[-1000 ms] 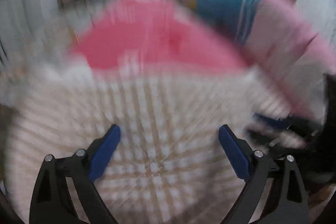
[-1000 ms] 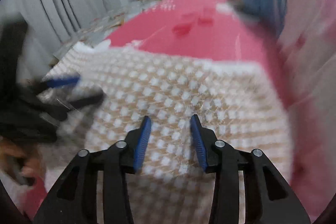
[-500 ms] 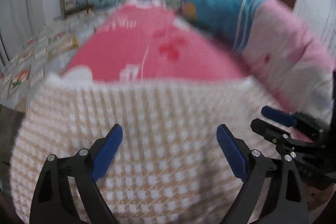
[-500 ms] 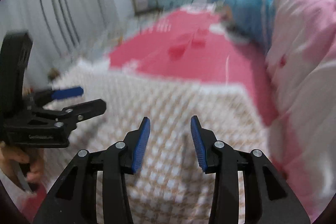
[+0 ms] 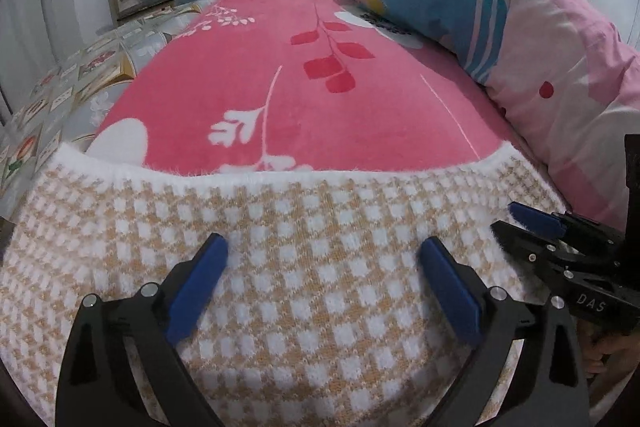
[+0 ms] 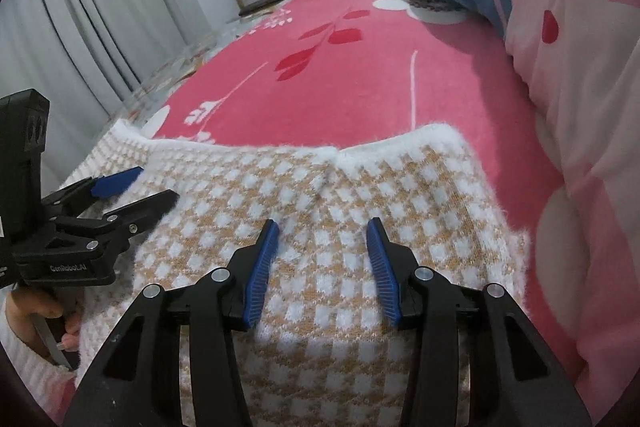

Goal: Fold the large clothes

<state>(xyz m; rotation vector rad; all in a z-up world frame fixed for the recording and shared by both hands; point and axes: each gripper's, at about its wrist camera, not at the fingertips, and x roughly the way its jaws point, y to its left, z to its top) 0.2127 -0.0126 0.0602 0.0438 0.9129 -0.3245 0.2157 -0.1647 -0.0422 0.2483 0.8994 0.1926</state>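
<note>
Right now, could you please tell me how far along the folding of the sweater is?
Looks done: the checked sweater lies flat on the pink blanket as a compact rectangle, its white edge straight. In hand: nothing; the left tongs and right tongs stand open above it. Left: perhaps a final fold; I cannot tell.

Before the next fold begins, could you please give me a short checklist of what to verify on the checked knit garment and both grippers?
1. Beige-and-white checked knit garment lies flat on the pink flowered blanket: ok.
2. Left gripper open, nothing between its pads: ok.
3. Right gripper open, nothing held, jaws just opened a little: ok.
4. Garment's white far edge free of creases: not ok, a pucker shows mid-edge.
5. Near hem in view: cannot tell.
</note>
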